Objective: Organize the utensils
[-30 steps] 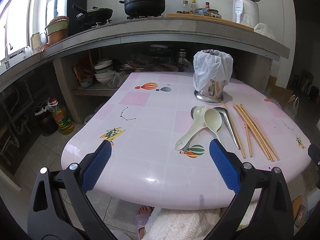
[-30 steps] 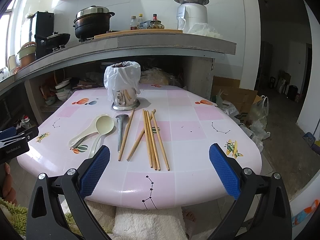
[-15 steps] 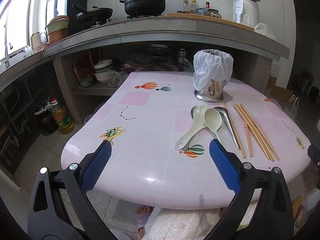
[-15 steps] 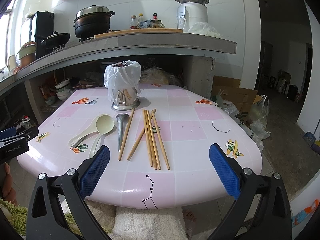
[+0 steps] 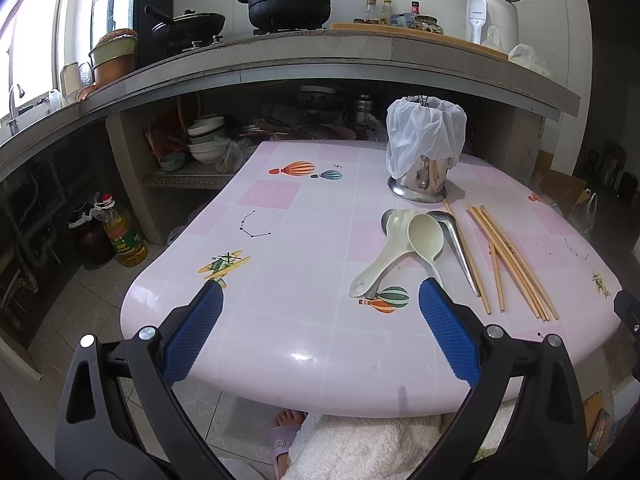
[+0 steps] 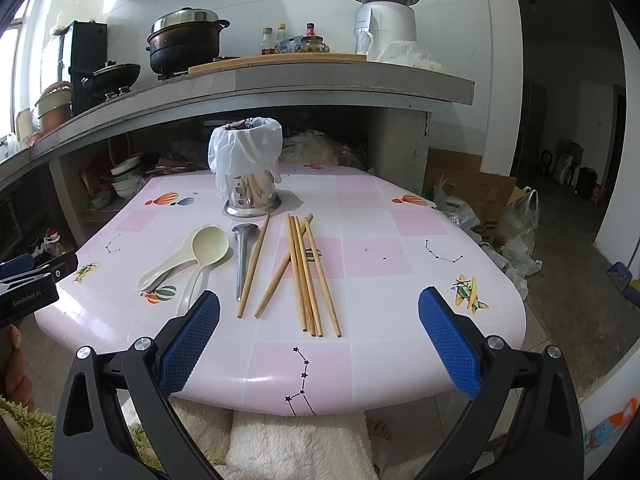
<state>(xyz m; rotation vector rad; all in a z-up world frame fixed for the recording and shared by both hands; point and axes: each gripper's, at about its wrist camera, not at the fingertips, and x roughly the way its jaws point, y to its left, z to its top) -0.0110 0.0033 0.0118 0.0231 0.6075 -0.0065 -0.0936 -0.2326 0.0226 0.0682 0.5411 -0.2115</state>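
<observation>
I hold the left gripper point(image 5: 320, 306) and right gripper point(image 6: 319, 312) spread wide and empty above the pink tiled table point(image 6: 400, 280). Cream plastic spoons point(image 6: 200, 254), a metal shoehorn-shaped utensil point(image 6: 243, 250) and wooden chopsticks point(image 6: 308, 276) lie before the bag-covered steel holder point(image 6: 250, 176).

My left claw point(image 5: 320, 320) faces bare table point(image 5: 304, 240) along the near-left edge. Towards the right edge, spoons point(image 5: 404, 248) and chopsticks point(image 6: 304, 272) crowd the surface; the bag-covered utensil holder point(image 6: 248, 176) blocks the far edge.
</observation>
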